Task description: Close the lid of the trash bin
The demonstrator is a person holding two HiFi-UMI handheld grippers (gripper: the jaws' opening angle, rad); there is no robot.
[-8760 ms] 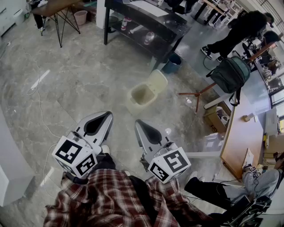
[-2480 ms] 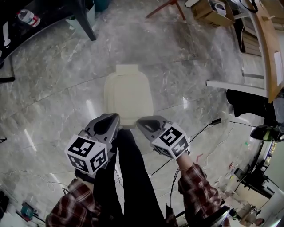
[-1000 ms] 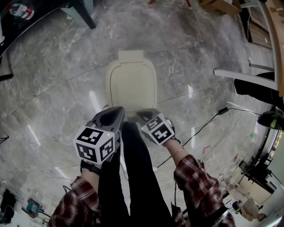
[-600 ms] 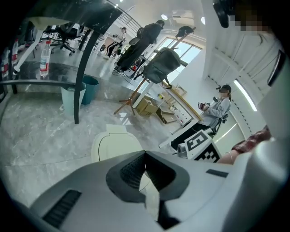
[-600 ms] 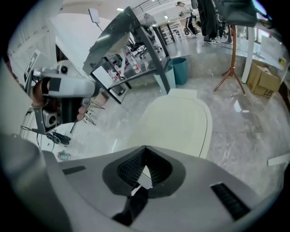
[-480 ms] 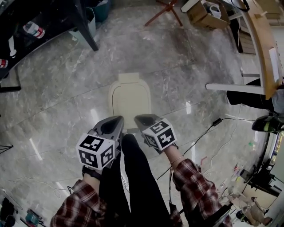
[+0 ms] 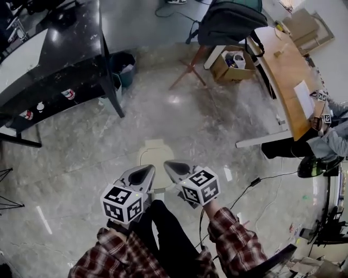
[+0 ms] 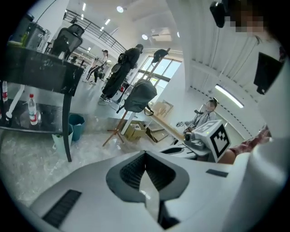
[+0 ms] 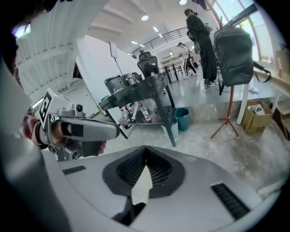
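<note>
The grey left gripper [image 7: 145, 171] and the grey right gripper [image 7: 171, 166] are held side by side, tips pointing forward. Each has its jaws pressed together, with nothing between them. Red checked sleeves [image 7: 235, 240] cover both arms.

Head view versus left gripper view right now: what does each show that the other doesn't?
Only the head view shows the trash bin, its lid lying flat, on the floor just ahead of the left gripper. Only the left gripper view shows that gripper's jaws closed together with nothing between them, and the ceiling lights. Both show the right gripper, the black table, the blue bucket, the backpack and the cardboard box.
</note>
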